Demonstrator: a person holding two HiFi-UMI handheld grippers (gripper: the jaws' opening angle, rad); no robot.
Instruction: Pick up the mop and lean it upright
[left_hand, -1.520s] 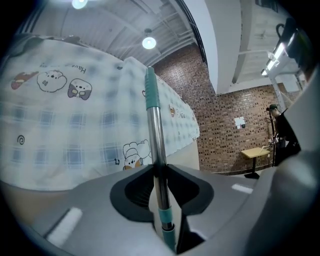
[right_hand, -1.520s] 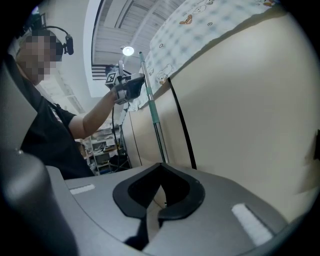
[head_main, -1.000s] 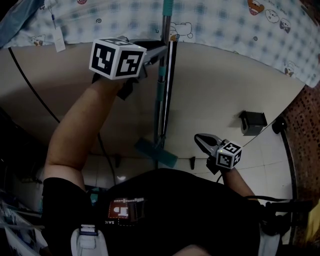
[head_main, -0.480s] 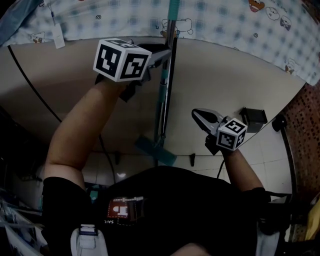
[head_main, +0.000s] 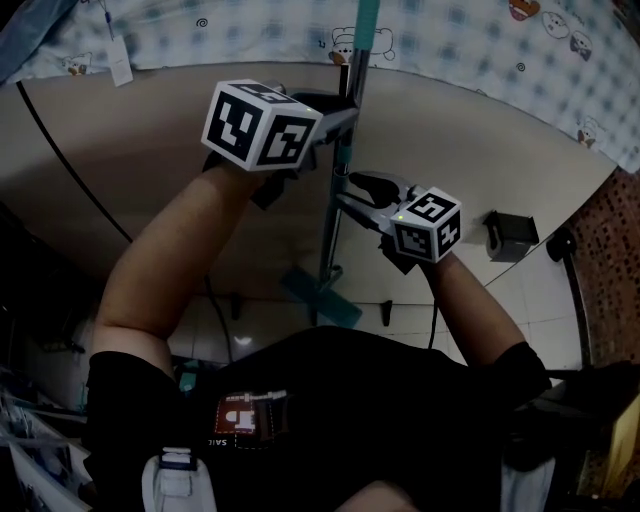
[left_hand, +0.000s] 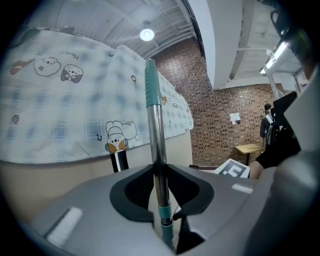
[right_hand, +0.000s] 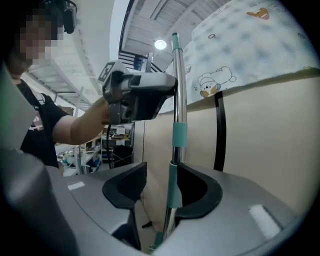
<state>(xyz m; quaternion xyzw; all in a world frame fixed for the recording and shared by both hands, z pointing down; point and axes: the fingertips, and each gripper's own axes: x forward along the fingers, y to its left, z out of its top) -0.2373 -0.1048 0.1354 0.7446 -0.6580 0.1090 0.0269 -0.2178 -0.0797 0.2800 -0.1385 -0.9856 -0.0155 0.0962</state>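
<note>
My mop (head_main: 327, 245) stands upright, head down (long axis near vertical); left gripper (left_hand: 159, 175) clamps it, right gripper (right_hand: 159, 187), jaws just opened wide, straddles it.

Before you: beige panel (head_main: 480, 150) across the frame's middle; checked cartoon-print cloth (head_main: 200, 40) along the top; brick wall (left_hand: 220, 135) at right; round ceiling lamp (left_hand: 147, 34) upper centre; pale tiled floor (head_main: 545, 310) lower right.

Mop (head_main: 327, 250) in front of mattress (head_main: 200, 40)
</note>
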